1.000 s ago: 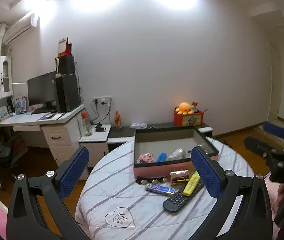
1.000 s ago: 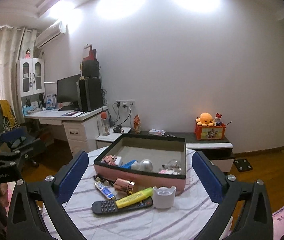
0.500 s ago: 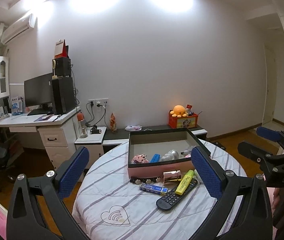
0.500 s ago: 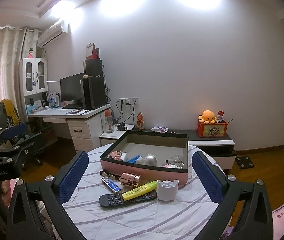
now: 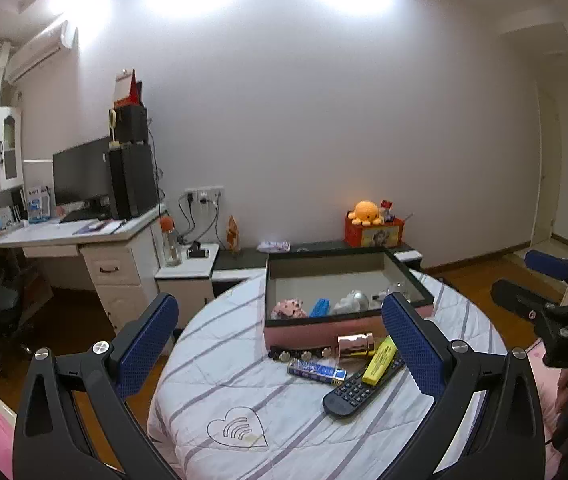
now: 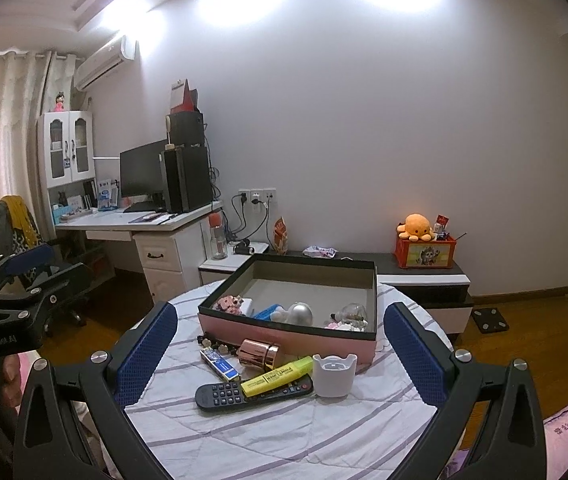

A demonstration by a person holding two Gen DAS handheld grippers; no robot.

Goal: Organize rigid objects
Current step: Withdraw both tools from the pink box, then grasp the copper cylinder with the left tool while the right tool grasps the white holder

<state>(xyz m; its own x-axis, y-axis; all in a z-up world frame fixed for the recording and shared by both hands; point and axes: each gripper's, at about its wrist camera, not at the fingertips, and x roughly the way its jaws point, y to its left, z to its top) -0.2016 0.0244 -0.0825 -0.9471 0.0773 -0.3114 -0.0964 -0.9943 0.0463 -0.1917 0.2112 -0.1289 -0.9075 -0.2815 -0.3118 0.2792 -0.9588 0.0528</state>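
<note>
Your left gripper and right gripper both hang above the counter with jaws wide and empty. The remote, with the yellow highlighter on it, lies just before the pink box.

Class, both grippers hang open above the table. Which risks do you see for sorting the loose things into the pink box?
1. The yellow highlighter lies on the remote control; lifting the remote may roll it off.
2. The white cup stands close beside the highlighter, so a wide jaw could topple it.
</note>
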